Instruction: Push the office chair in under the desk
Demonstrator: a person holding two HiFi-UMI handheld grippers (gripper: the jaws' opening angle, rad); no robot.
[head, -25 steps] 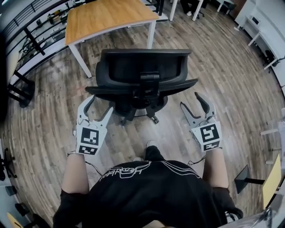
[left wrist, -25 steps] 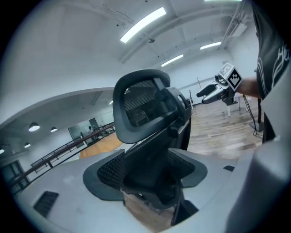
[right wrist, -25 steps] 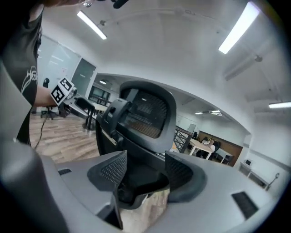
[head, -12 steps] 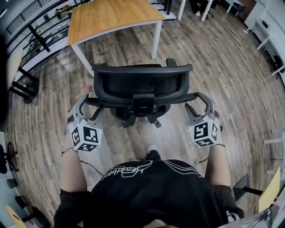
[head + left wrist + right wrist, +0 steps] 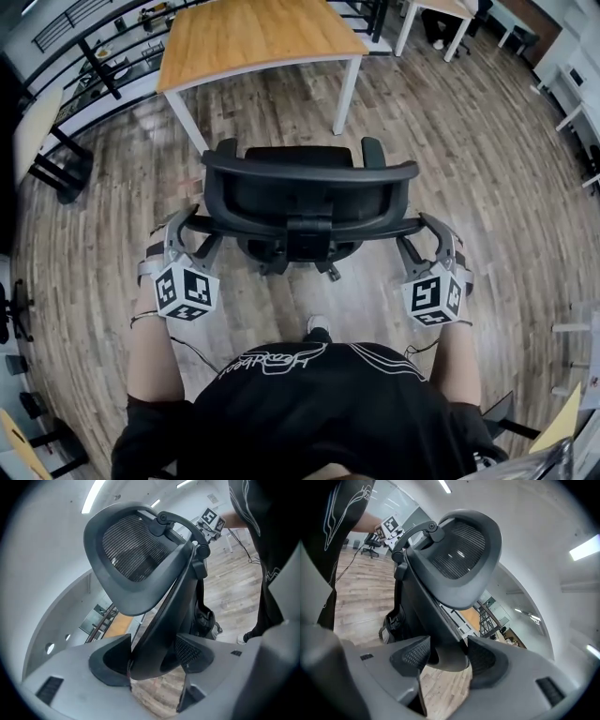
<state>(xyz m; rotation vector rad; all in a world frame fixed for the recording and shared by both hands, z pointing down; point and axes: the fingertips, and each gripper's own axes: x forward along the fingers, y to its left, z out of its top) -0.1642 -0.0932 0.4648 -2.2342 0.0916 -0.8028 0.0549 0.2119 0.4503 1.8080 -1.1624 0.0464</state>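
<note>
The black mesh-backed office chair [image 5: 309,192] stands on the wood floor just in front of me, its seat turned to the wood-topped desk [image 5: 253,33] and a short gap away from it. My left gripper [image 5: 194,232] is shut on the left end of the backrest's lower bar. In the left gripper view the dark frame of the chair [image 5: 136,555] sits pinched between the jaws of the left gripper [image 5: 152,660]. My right gripper [image 5: 424,239] holds the bar's right end the same way. The right gripper view has the chair [image 5: 459,555] clamped in the right gripper [image 5: 447,656].
The desk stands on white legs [image 5: 347,94], with open floor beneath it. A dark shelving rack [image 5: 84,66] runs along the far left. More white desks [image 5: 441,14] stand at the top right. My foot [image 5: 319,326] is just behind the chair's castors [image 5: 328,272].
Both grippers, open and apart from the chair a second ago, have closed on the ends of its backrest. The chair has rolled a little toward the desk.
</note>
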